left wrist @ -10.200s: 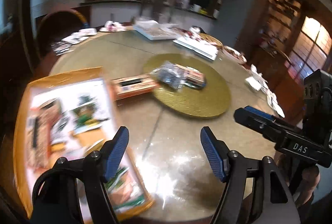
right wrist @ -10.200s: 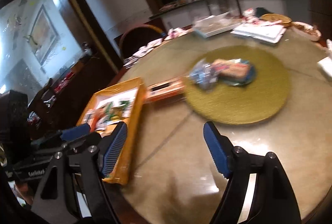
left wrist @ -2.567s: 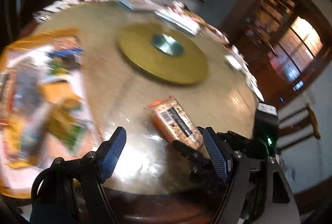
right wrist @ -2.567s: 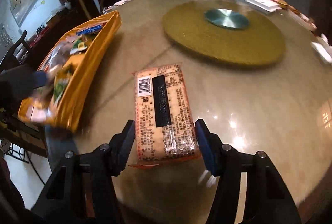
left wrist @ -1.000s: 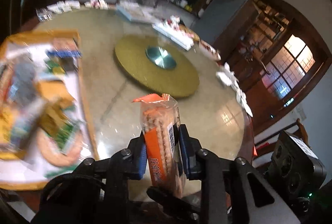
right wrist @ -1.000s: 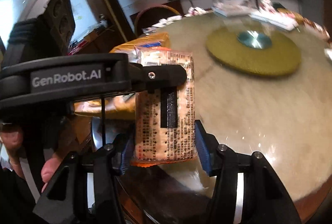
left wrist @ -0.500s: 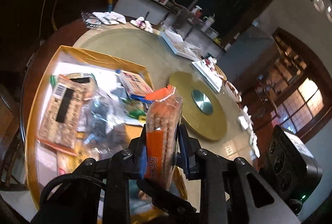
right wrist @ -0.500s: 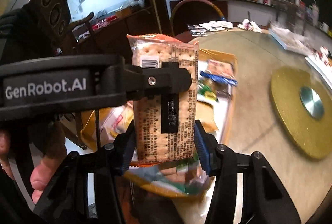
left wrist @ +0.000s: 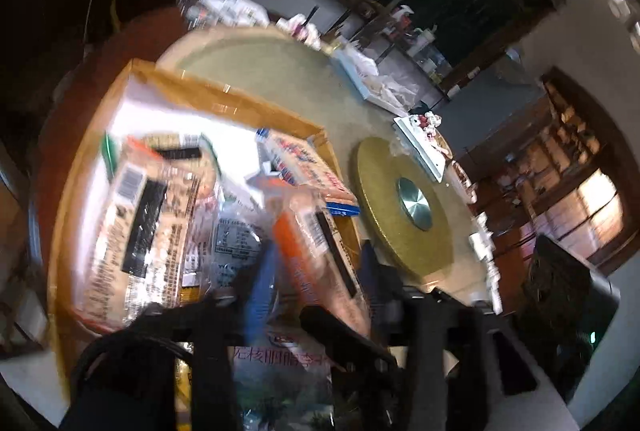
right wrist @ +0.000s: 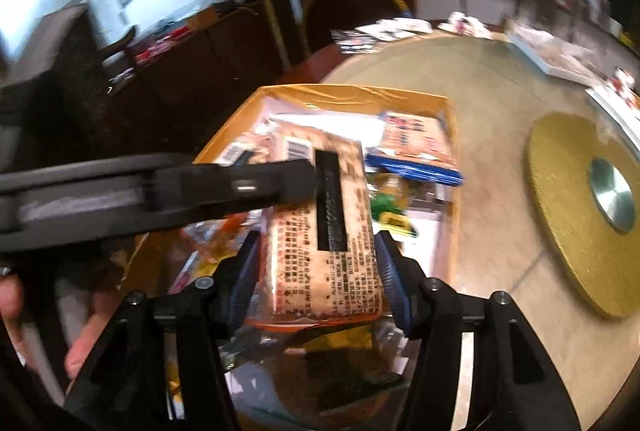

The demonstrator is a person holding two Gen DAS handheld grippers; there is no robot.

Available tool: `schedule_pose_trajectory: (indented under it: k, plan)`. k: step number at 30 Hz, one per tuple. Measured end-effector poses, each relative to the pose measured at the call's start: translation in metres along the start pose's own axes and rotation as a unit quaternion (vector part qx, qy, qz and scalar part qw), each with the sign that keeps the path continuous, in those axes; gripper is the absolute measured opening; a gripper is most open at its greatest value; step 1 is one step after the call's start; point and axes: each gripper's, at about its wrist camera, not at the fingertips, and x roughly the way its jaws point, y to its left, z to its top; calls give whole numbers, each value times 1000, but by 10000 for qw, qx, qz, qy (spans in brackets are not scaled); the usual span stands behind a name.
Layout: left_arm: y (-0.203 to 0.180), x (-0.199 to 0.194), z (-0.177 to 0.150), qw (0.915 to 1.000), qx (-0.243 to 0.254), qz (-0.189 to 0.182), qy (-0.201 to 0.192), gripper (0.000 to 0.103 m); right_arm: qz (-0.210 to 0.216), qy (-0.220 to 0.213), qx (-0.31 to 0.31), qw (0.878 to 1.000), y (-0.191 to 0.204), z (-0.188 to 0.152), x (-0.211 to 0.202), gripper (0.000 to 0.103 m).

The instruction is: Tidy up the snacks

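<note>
Cracker pack (right wrist: 320,231) between right gripper (right wrist: 316,271) fingers (right wrist: 386,271)

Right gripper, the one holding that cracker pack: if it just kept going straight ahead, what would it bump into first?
Probably the snacks piled in the orange tray. The right gripper points down over it, holding the cracker pack; depth is unclear.

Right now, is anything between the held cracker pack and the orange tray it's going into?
No barrier shows. The cracker pack, held by both grippers, hangs directly over the orange tray. Only snack packets already inside lie beneath; it would land on them.
</note>
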Motion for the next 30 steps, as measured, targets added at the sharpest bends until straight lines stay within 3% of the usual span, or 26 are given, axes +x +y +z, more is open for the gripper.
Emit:
schedule_pose_trajectory:
  k: [1,3,5,7,9,12,19,23,30]
  plan:
    - [-7,-5,-2,9997,183,134,-119,73,-86,-90,68,9999,-1,-1,-5,66]
    - [-21,-17,-9,9959,596,493,-464,80,-296,-319,99,9990,2,-5,-18,75]
    - [-27,-21,-14,9913,765,915,-550,80,-613,-588,89,9963,10,-13,-34,86]
    - [-34,-27,-25,9828,903,1494,-597,80,-771,-670,157,9946,15,-25,-46,87]
    - [-40,-33,-34,9716,1143,1947,-703,80,-803,-590,259,9947,17,-36,-51,87]
    - [-42,-43,-49,9478,1299,2802,-787,80,-978,-586,484,9923,16,-51,-60,87]
    - [-38,-68,-69,9388,1149,3135,-844,80,-1050,-544,795,9898,19,-64,-79,87]
    - [-41,-76,-74,9351,1127,3249,-861,80,-889,-515,860,9910,21,-68,-82,92]
    - [-41,-74,-82,9309,1226,3343,-811,80,-1139,-465,835,9889,23,-74,-86,93]
